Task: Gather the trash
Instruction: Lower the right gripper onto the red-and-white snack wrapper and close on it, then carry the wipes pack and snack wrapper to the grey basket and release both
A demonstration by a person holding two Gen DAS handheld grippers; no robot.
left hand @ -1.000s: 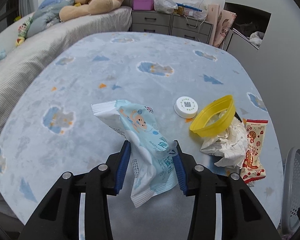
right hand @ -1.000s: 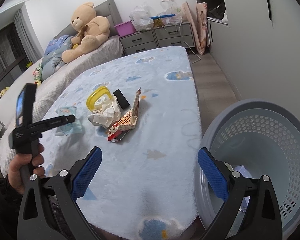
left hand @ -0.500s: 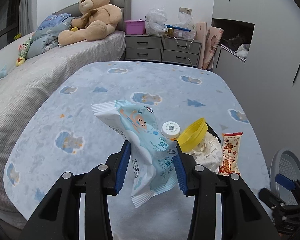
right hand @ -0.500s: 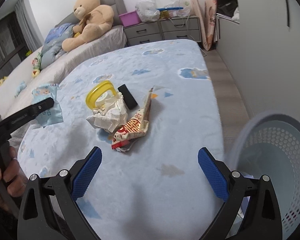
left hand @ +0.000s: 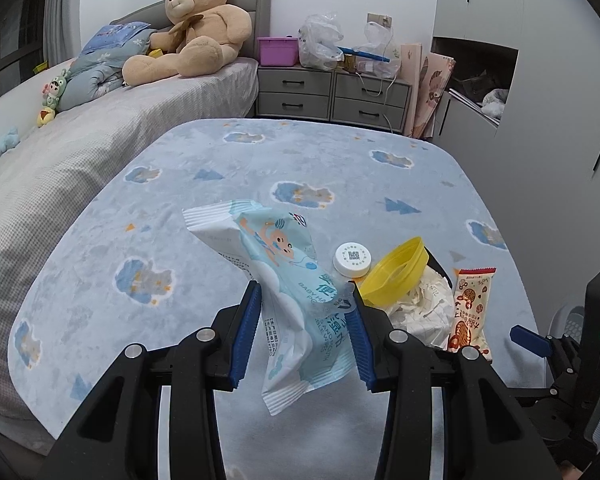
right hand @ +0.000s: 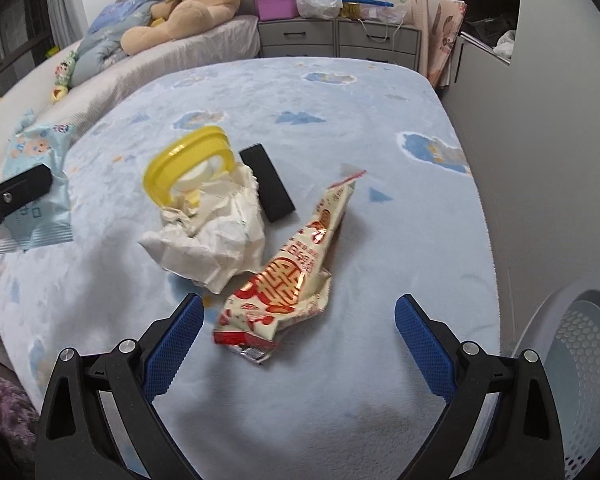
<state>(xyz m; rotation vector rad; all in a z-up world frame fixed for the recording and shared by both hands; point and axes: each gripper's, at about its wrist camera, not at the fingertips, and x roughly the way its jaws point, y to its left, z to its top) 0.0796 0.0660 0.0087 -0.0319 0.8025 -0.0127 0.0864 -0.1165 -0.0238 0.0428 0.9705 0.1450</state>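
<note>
A crinkled light-blue wet-wipe packet [left hand: 296, 304] is pinched between the left gripper [left hand: 303, 334] fingers; the right gripper [right hand: 298, 344] fingers are spread wide above a red-and-cream snack wrapper [right hand: 288, 276].

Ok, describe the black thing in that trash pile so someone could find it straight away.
On the blue cloud-print blanket, find the trash pile beside the yellow lid. Behind the crumpled paper lies a black block, flat and rectangular, the only dark, plain item there.
</note>
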